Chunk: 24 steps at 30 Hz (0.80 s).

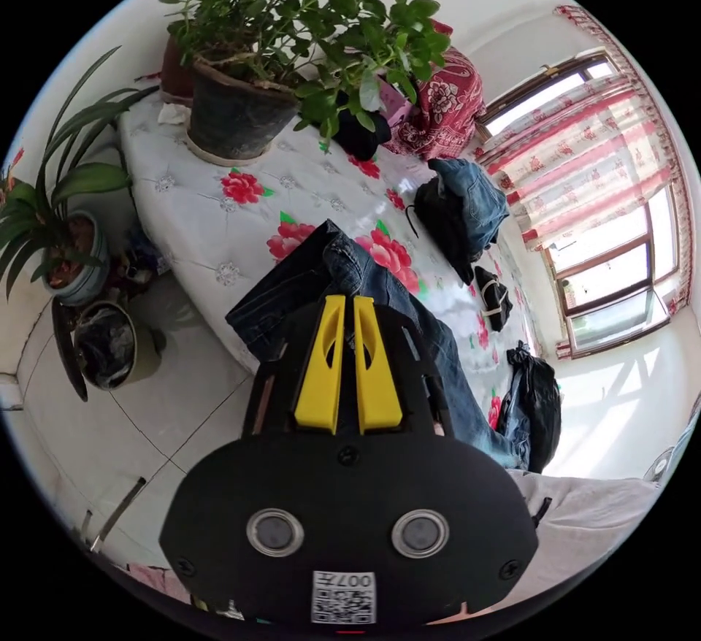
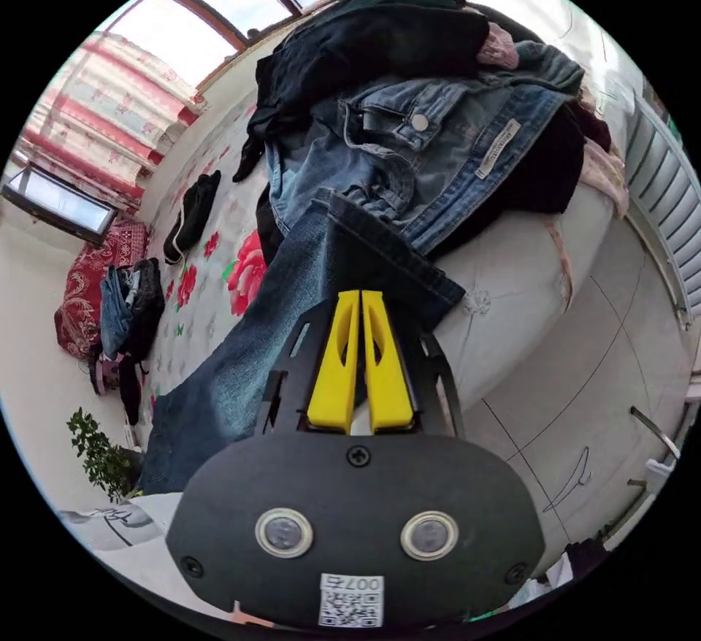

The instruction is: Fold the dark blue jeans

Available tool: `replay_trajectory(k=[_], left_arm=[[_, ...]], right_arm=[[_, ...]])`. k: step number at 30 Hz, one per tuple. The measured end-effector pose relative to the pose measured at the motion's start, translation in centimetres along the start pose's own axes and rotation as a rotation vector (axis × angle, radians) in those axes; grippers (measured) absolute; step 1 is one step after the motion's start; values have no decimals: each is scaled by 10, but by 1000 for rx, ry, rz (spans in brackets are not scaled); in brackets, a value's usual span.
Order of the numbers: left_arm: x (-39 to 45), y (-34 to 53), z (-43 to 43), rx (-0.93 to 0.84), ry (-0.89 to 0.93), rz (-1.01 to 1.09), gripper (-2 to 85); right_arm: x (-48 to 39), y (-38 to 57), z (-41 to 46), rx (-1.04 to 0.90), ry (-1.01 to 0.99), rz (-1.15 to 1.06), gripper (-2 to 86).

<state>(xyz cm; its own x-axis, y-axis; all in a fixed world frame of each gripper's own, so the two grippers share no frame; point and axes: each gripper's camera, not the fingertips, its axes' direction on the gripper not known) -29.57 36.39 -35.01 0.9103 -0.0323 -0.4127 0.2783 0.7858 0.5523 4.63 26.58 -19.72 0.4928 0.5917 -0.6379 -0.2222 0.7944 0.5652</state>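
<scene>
The dark blue jeans (image 1: 438,349) lie stretched along the edge of a bed with a white, red-flowered cover (image 1: 219,232). In the left gripper view, my left gripper (image 1: 348,299) has its yellow jaws closed on a bunched end of the jeans near the bed's corner. In the right gripper view, my right gripper (image 2: 360,294) is shut on the other end of the jeans (image 2: 292,290), where a stitched band hangs over the bed's edge (image 2: 511,283). The cloth runs away from each gripper toward the other end.
A large potted plant (image 1: 234,108) stands on the bed's far corner, and smaller pots (image 1: 80,261) sit on the tiled floor (image 1: 146,407). Light blue denim (image 2: 423,152) and dark clothes (image 2: 380,35) are piled just beyond the right gripper. More clothes (image 1: 467,210) lie mid-bed.
</scene>
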Motion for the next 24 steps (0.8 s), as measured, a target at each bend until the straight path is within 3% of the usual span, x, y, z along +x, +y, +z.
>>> replay_trajectory(k=[5, 8, 10, 11, 17, 21, 24], left_arm=[[-3, -7, 9, -68, -97, 50, -4], [-20, -3, 53, -256, -317, 92, 2], [-37, 2, 83, -364, -376, 47, 10], [-42, 1, 89, -366, -379, 25, 15], [-54, -16, 88, -361, -381, 20, 46], [-85, -9, 61, -237, -262, -104, 57], [-111, 3, 48, -186, -175, -161, 71]], right_arm=[[5, 19, -60, 151, -56, -98, 2], [35, 35, -35, 64, 52, -28, 9], [64, 41, -7, -56, 23, 92, 18], [78, 47, 4, -102, -5, 146, 25], [121, 85, 7, 45, -237, 329, 61], [121, 108, 28, 119, -377, 379, 67], [113, 125, 40, 186, -368, 464, 50]])
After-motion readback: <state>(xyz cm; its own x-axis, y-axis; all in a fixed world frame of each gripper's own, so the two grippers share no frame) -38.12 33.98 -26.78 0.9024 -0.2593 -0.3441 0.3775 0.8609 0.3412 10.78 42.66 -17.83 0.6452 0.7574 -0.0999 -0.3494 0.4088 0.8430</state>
